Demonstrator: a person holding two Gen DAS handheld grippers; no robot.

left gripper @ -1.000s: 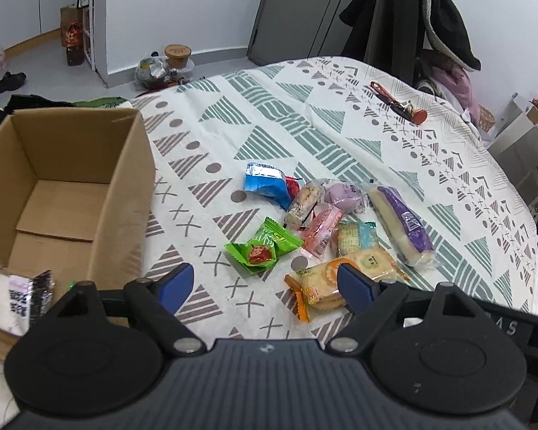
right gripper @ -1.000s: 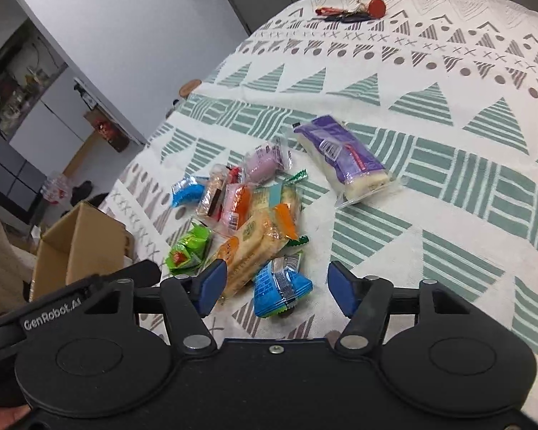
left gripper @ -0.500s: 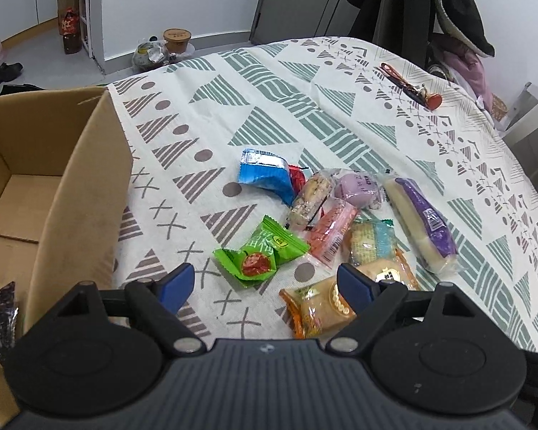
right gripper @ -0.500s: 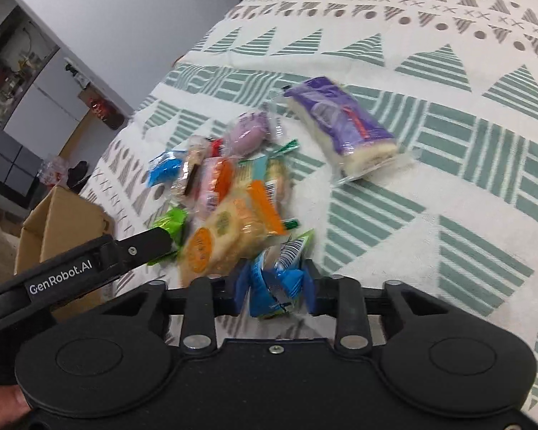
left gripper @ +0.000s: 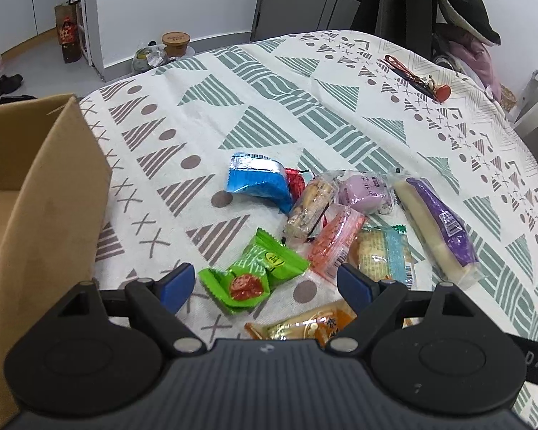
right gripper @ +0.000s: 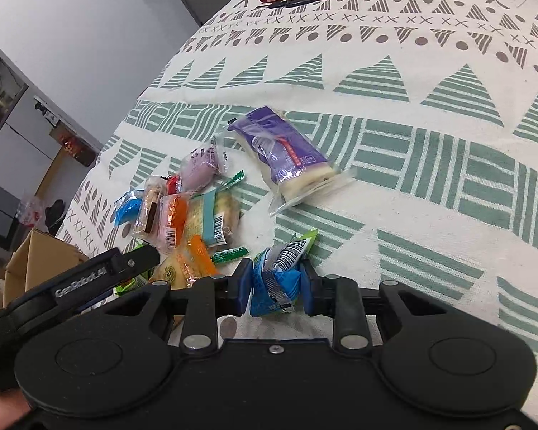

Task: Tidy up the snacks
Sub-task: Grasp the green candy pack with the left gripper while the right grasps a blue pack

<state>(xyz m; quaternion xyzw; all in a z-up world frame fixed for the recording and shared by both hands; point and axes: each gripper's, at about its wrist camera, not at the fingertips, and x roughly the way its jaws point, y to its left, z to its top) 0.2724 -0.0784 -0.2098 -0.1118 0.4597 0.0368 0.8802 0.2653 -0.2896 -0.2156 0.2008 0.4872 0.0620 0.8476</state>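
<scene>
Black grippers (right gripper: 274,283) with blue pads (left gripper: 177,283), silver screws, seemingly "GenRobot.AI" lettering.

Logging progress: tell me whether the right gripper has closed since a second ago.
Yes. The right gripper has closed on the small blue snack packet, beside the orange packet.

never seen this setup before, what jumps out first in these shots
The right gripper has its fingers shut on a blue snack packet. Just beyond it lies a colourful heap of wrapped snacks on the patterned cloth. The left gripper is open over a green packet, with a cardboard box at the left.
</scene>
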